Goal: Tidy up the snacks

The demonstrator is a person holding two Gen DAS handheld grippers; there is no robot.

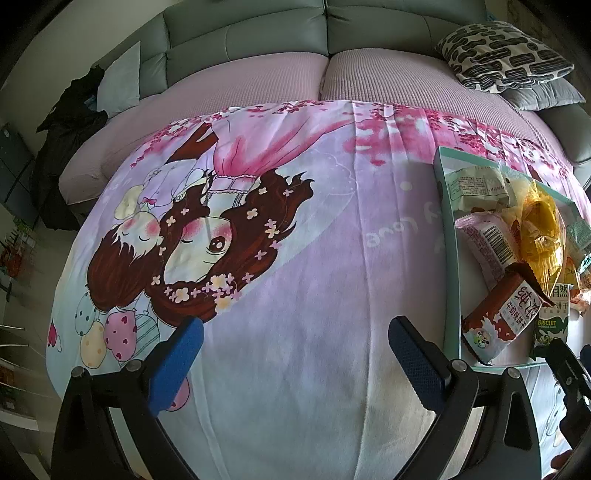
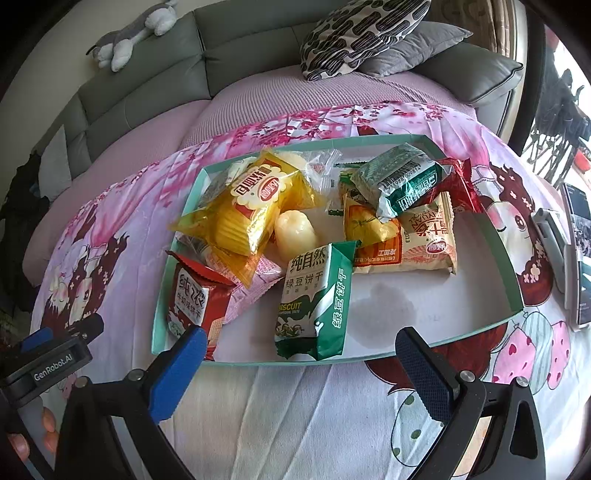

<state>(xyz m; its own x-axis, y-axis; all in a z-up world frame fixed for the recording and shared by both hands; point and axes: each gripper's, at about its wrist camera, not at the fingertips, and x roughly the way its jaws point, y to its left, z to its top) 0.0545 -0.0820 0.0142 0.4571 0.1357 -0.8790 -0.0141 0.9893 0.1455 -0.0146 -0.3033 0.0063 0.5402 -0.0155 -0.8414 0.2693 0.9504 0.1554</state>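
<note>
Lying in tray: the snacks are heaped in a shallow teal-rimmed tray [image 2: 515,291], its white floor bare toward the near right corner, where a faint stain is seen.
Green biscuit pack [image 2: 314,302]: stood near the tray's front edge, in the middle.
Red biscuit pack [image 2: 192,299]: leaned in the near left corner, against the rim.
Yellow wafer pack [image 2: 247,206]: piled on other packets toward the far left; a pale jelly cup [image 2: 295,232] is seen just beside it.
Dark green pack [image 2: 406,184]: tilted on top of an orange-and-cream pack [image 2: 417,240] at the far right.
Surface: a cartoon-printed sheet [image 1: 295,277] is spread under the tray, wide and bare to the tray's left.
Room: a grey sofa [image 1: 251,33] is seen behind, with a patterned cushion [image 2: 362,33] and a plush toy [image 2: 129,37] on its back.
Right edge: flat devices [image 2: 576,258] are laid on the sheet near the tray's right side.
Left gripper [image 1: 295,339]: fingers spread wide over bare sheet, nothing held.
Right gripper [image 2: 301,354]: fingers spread wide at the tray's front rim, nothing held.
</note>
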